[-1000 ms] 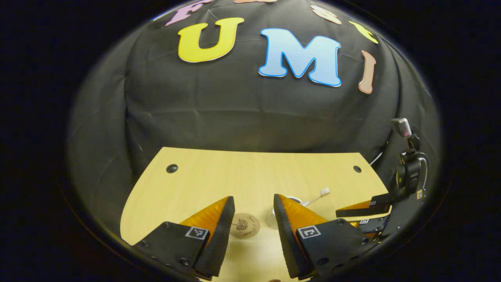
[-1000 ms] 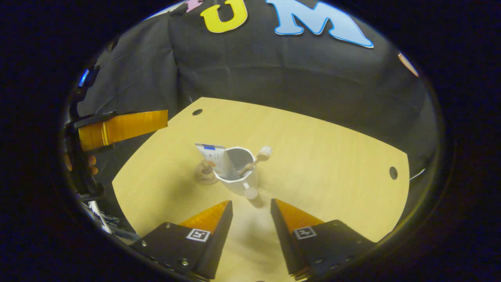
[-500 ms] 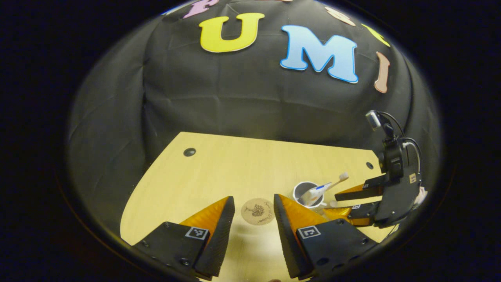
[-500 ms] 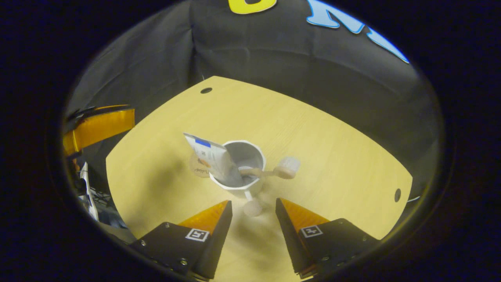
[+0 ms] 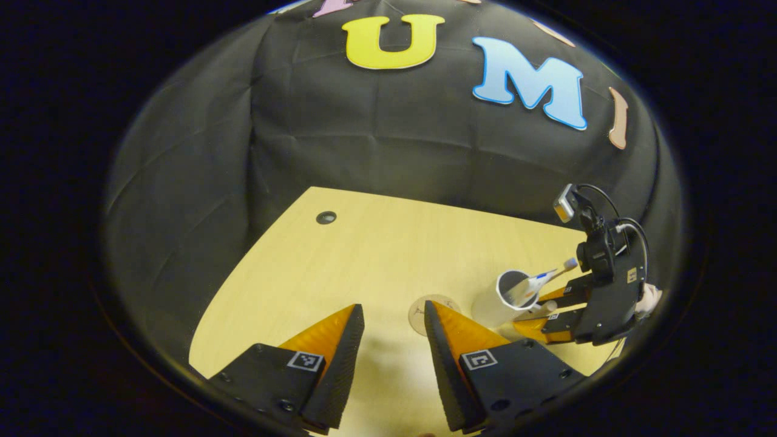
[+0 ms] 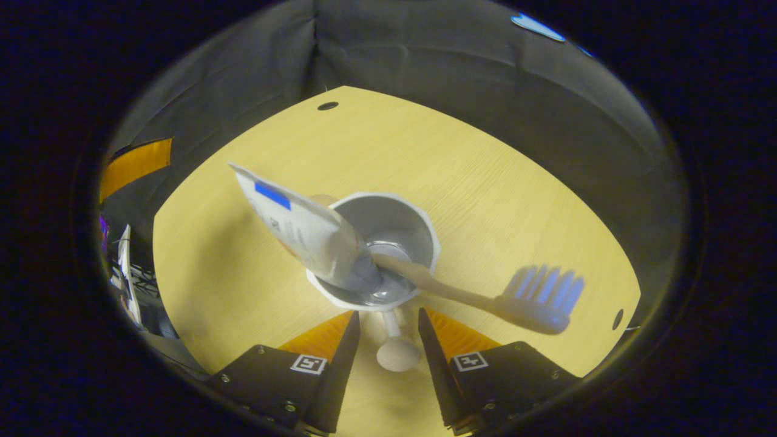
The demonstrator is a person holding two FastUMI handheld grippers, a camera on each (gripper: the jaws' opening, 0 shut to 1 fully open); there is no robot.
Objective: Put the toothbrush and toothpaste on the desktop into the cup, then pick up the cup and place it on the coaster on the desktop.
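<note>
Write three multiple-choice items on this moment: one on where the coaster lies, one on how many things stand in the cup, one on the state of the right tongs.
1. Where is the coaster?
A. On the desk beside the cup
B. Under the cup
C. Held in the left tongs

2. How many things stand in the cup?
A. None
B. Two
C. Four

3. How are the right tongs?
A. Wide open, far above the desk
B. Shut on the toothbrush
C. Open, straddling the cup's handle

Answers:
1 A: the left gripper view shows it flat on the desk, left of the cup.
2 B: the toothpaste and toothbrush lean out of it.
3 C: a gap shows on each side of the handle.
</note>
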